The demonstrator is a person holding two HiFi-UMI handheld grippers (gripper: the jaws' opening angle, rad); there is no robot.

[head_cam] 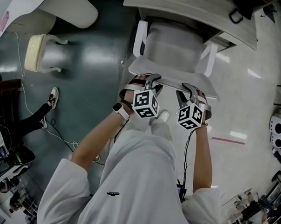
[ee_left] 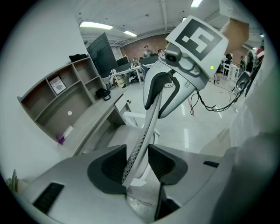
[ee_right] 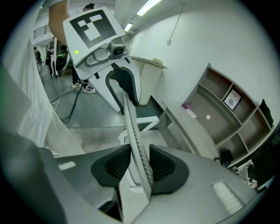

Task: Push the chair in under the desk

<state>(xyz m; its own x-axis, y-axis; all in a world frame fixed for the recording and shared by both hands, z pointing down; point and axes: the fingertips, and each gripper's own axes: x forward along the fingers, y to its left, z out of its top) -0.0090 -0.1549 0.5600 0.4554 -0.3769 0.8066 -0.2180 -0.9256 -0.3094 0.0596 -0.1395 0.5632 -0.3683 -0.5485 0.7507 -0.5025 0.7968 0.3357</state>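
Fingers (ee_left: 109, 164) of the left gripper (head_cam: 148, 80) are closed on the top edge of the chair's backrest (head_cam: 172, 80). In the left gripper view the mesh-textured rim fills the gap between the two dark pads, which stand fairly wide because of its thickness. The right gripper (head_cam: 190, 91) holds the same rim in the same way. In its own view the edge runs straight down between its fingers (ee_right: 162, 166) and touches both. The two grippers sit near each other on the rim, the left at about eleven o'clock from the person's chest in the head view and the right at about one o'clock.

The chair (head_cam: 173, 45), white and grey, stands at twelve o'clock from the person. The far part of its seat is already beneath the front edge of the pale bench (head_cam: 182, 6), while the backrest and the near part of the seat are clear of it. White armrests (head_cam: 140, 37) flank the seat at the bench's edge. An open shelf unit (ee_left: 65, 105) stands on the bench top.

At ten o'clock a second chair with a yellow cushion (head_cam: 34, 51) stands on dark floor, well apart. A red stripe (head_cam: 227, 140) lies on the pale floor at three o'clock.
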